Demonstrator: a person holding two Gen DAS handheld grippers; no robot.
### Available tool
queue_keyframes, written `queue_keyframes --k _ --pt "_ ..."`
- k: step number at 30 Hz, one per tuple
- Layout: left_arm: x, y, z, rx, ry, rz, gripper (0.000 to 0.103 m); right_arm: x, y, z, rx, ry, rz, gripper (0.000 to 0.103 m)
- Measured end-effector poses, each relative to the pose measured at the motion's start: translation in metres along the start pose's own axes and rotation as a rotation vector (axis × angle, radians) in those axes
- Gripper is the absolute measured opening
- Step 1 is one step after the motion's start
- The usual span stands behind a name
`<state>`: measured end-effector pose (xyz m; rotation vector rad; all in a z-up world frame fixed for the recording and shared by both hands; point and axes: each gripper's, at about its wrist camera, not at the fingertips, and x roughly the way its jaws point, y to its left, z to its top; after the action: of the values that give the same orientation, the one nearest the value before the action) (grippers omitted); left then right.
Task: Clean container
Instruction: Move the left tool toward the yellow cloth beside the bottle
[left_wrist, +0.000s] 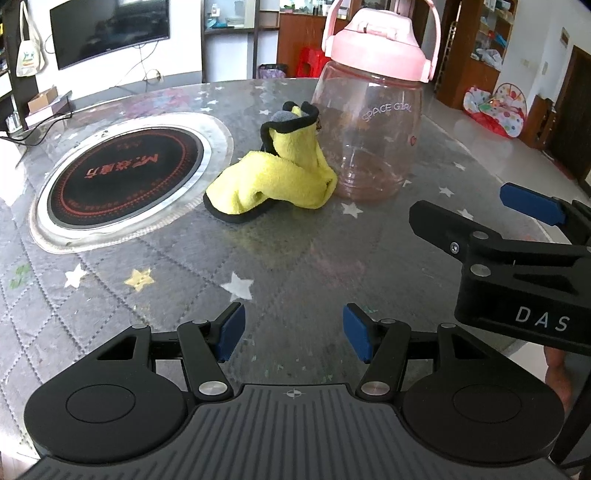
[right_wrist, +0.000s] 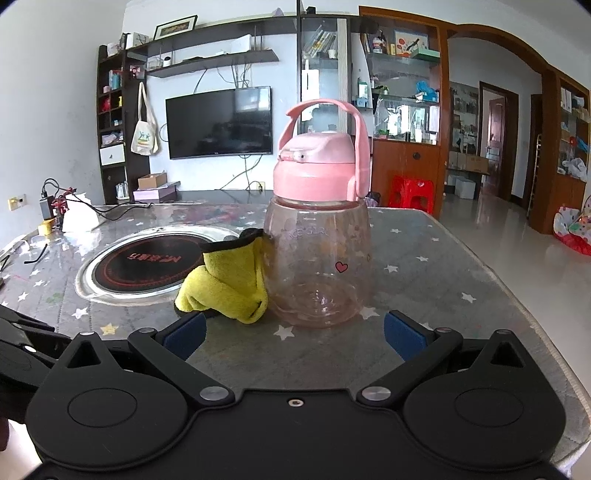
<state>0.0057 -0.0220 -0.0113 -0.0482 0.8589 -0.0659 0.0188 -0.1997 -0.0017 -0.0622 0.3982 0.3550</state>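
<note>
A clear pink bottle (left_wrist: 369, 129) with a pink lid and carry handle stands upright on the table; it also shows in the right wrist view (right_wrist: 317, 258). A crumpled yellow cloth with black trim (left_wrist: 273, 177) lies against its left side, also in the right wrist view (right_wrist: 229, 288). My left gripper (left_wrist: 293, 332) is open and empty, well short of the cloth. My right gripper (right_wrist: 293, 332) is open and empty, just in front of the bottle; in the left wrist view it shows at the right (left_wrist: 491, 210).
The table (left_wrist: 258, 266) has a grey star-patterned cover under clear film. A round black induction cooktop (left_wrist: 125, 181) is set into it at the left. Cables, a box and small items sit at the far left edge (right_wrist: 66, 210). The table's right edge drops to the floor.
</note>
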Motion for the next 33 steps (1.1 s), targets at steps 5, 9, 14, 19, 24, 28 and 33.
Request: queue_keyframes --k 5,9,14,19,24,28,33 --pt "0.007 0.001 0.005 0.002 0.013 -0.004 0.06 0.009 0.0 0.002 0.005 0.013 -0.003 0.103" --pt "0.013 0.002 0.009 0.003 0.024 -0.008 0.06 0.016 0.0 0.003 0.009 0.023 -0.006 0.103" --pt "0.022 0.003 0.014 0.005 0.039 -0.014 0.06 0.018 -0.009 0.003 0.016 0.028 -0.006 0.103" --pt "0.028 0.005 0.018 0.003 0.051 -0.018 0.06 0.024 -0.012 0.005 0.021 0.036 -0.009 0.103" --pt "0.035 0.008 0.023 -0.001 0.059 -0.02 0.06 0.03 -0.014 0.006 0.023 0.043 -0.012 0.103" --pt "0.039 0.009 0.028 -0.005 0.063 -0.02 0.06 0.034 -0.016 0.008 0.025 0.045 -0.014 0.103" --pt "0.044 0.011 0.034 -0.009 0.068 -0.021 0.06 0.04 -0.018 0.01 0.028 0.048 -0.016 0.103"
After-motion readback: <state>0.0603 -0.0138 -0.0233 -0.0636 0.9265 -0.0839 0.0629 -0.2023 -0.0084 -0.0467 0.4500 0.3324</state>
